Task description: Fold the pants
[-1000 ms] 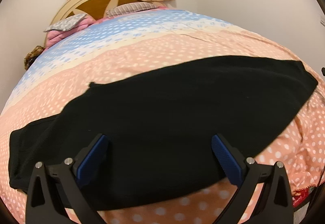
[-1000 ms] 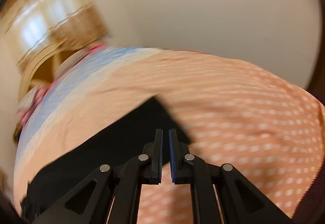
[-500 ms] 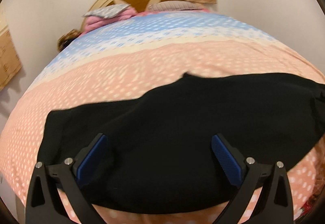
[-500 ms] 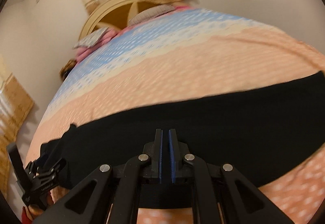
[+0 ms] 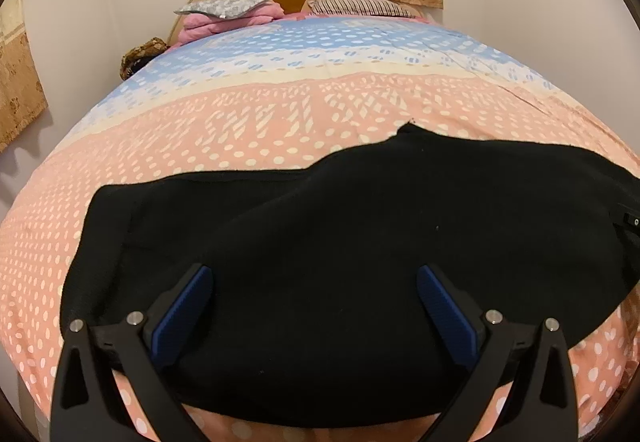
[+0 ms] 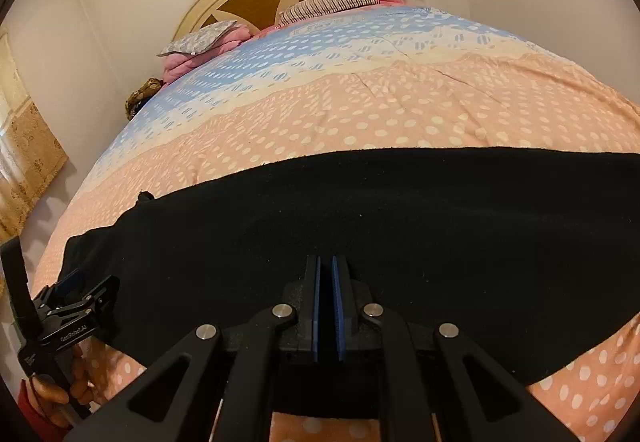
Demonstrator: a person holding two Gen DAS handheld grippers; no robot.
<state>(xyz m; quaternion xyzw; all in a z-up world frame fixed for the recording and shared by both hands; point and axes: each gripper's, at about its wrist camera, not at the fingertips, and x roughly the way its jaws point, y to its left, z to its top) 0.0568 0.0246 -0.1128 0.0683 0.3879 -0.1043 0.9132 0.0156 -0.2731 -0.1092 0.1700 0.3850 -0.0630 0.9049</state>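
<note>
Jaws: your left gripper (image 5: 312,310) gapes, right gripper (image 6: 328,306) pinched empty, both above pants (image 5: 360,242) stretched left-right.

The right tool (image 6: 328,306), closed with nothing gripped, hangs over black pants (image 6: 360,217) spread across the bed (image 6: 360,101); the left tool (image 6: 76,302) sits far left.

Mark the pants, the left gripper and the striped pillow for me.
pants (image 5: 360,242): left wrist view, middle of the black fabric.
left gripper (image 5: 314,282): left wrist view, midway between its open fingers.
striped pillow (image 6: 328,5): right wrist view, its top face.
</note>
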